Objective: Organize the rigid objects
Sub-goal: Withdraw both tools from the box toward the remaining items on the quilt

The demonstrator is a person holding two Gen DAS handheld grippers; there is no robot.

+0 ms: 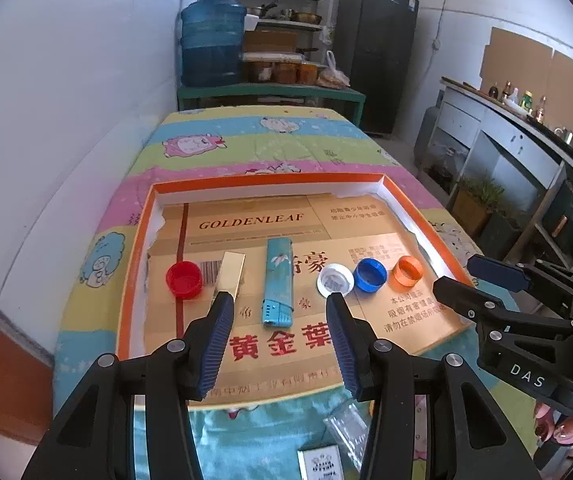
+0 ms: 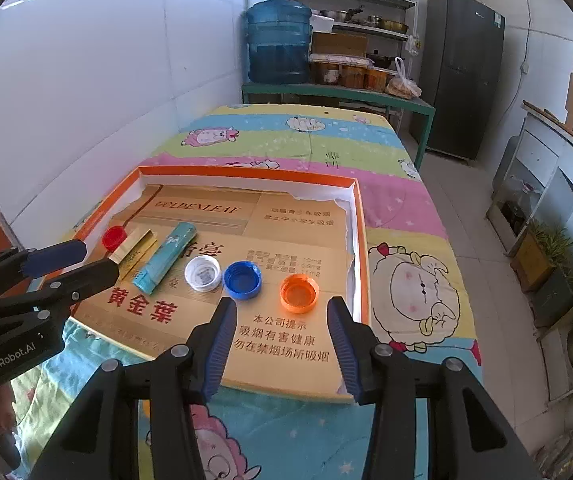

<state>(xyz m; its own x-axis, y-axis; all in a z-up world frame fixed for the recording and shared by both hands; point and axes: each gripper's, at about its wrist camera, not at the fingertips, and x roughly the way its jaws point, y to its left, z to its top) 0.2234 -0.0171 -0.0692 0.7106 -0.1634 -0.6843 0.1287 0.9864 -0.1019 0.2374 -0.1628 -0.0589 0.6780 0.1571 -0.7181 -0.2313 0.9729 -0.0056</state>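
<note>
Six small things lie in a row inside a shallow orange-rimmed tray (image 1: pixel 136 240) lined with flattened gold cardboard, on a table under a cartoon-print cloth (image 1: pixel 270 140). In the left wrist view, from 9 o'clock to 3 o'clock across the tray, they run: a red cap (image 1: pixel 183 279), a gold box (image 1: pixel 230 274), a teal lighter (image 1: pixel 278 282), a white cap (image 1: pixel 335 279), a blue cap (image 1: pixel 371 275) and an orange cap (image 1: pixel 407 271). The red cap and gold box sit just beside each other. The lighter lies lengthwise, pointing toward 12 o'clock. The three caps at the right sit close together, open side up.

Both tools hang above the near edge of the tray, tilted down at it. The left gripper (image 1: pixel 280 308) has its jaws about half apart with nothing between them; the lighter shows in the gap below, untouched. The right gripper (image 2: pixel 282 312) also stands about half apart and holds nothing; the orange cap (image 2: pixel 299 293) lies just beyond its fingertips, at 12 o'clock from the gap, and the blue cap (image 2: pixel 242 279) sits at 11 o'clock by its left finger.

At 6 o'clock in the left view, a small white box (image 1: pixel 320 462) and a clear plastic wrapper (image 1: pixel 346 428) lie on the cloth outside the tray. A water jug (image 1: pixel 211 40) stands at 12 o'clock beyond the table.
</note>
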